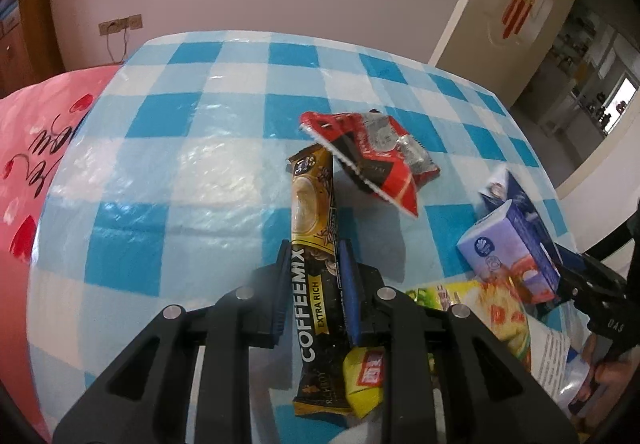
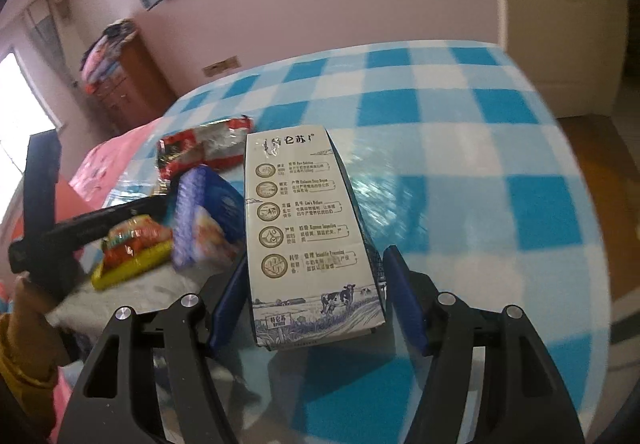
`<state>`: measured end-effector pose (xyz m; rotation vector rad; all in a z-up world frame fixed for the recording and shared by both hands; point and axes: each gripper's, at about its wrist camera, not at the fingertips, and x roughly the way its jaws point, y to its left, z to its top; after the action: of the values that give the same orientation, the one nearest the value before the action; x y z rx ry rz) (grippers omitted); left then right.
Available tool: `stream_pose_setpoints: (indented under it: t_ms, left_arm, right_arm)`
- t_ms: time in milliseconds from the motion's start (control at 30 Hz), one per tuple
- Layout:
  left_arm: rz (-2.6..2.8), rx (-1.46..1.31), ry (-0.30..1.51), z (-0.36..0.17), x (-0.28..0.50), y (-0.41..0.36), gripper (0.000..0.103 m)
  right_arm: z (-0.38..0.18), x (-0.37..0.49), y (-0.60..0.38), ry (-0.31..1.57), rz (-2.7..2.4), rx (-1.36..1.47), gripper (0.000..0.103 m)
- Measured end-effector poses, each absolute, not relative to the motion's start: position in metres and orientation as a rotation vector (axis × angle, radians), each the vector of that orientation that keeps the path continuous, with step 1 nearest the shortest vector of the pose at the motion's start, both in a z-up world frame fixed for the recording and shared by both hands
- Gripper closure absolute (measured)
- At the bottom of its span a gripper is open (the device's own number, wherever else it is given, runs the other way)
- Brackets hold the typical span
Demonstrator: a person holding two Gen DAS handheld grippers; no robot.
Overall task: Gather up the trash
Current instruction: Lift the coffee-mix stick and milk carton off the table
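My left gripper [image 1: 315, 248] is shut on a gold and black Coffeemix sachet [image 1: 312, 204], whose far end points at a red wrapper [image 1: 360, 156] on the blue checked tablecloth [image 1: 180, 164]. My right gripper [image 2: 316, 256] is shut on a white and blue milk carton [image 2: 304, 236], which stays sharp while the table blurs. That carton [image 1: 528, 220] shows at the right of the left wrist view, in the right gripper [image 1: 568, 268]. Left of it lie a purple packet [image 2: 208, 212], a red and yellow noodle packet [image 2: 132, 248] and the red wrapper [image 2: 200, 148].
A small yellow wrapper [image 1: 364, 380] lies under my left gripper, next to a white bag [image 1: 560, 364]. Pink bedding [image 1: 40, 144] borders the table on the left. A white door [image 1: 500, 4] and bare floor [image 2: 592, 164] lie beyond the right edge. A hand in a yellow sleeve [image 2: 24, 344] holds the left gripper.
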<state>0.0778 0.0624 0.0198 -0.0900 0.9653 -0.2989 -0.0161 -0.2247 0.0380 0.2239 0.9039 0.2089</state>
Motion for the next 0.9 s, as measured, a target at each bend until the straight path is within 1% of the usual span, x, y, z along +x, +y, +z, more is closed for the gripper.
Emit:
stream_pose_setpoints:
  t_ms: [200,233,267,300,533,700,767,900]
  left_arm:
    - [-0.271,-0.041,0.962,0.019,0.065,0.071,0.076]
    - [-0.267,-0.019,0.963,0.019,0.064,0.069,0.075]
    - [-0.266,-0.003,0.961,0.019,0.063,0.067,0.074]
    - [-0.264,0.017,0.959,0.019,0.063,0.065,0.074]
    - [-0.256,0.053,0.935,0.017,0.067,0.061,0.073]
    - [-0.246,0.041,0.924,0.017,0.067,0.062,0.077]
    - [-0.242,0.031,0.922,0.017,0.066,0.063,0.078]
    - [-0.246,0.001,0.926,0.017,0.064,0.067,0.079]
  right_arm:
    - [0.035,-0.027,-0.225,0.918,0.169,0.199,0.035]
    - [0.034,-0.025,-0.224,0.924,0.170,0.204,0.031]
    - [0.032,-0.022,-0.225,0.926,0.165,0.214,0.023]
    - [0.031,-0.020,-0.226,0.924,0.168,0.220,0.022]
    - [0.031,-0.010,-0.221,0.913,0.188,0.205,0.022]
    - [0.030,-0.009,-0.211,0.903,0.165,0.126,0.022]
    - [0.030,-0.010,-0.208,0.902,0.159,0.102,0.033]
    - [0.031,-0.012,-0.208,0.900,0.145,0.106,0.033]
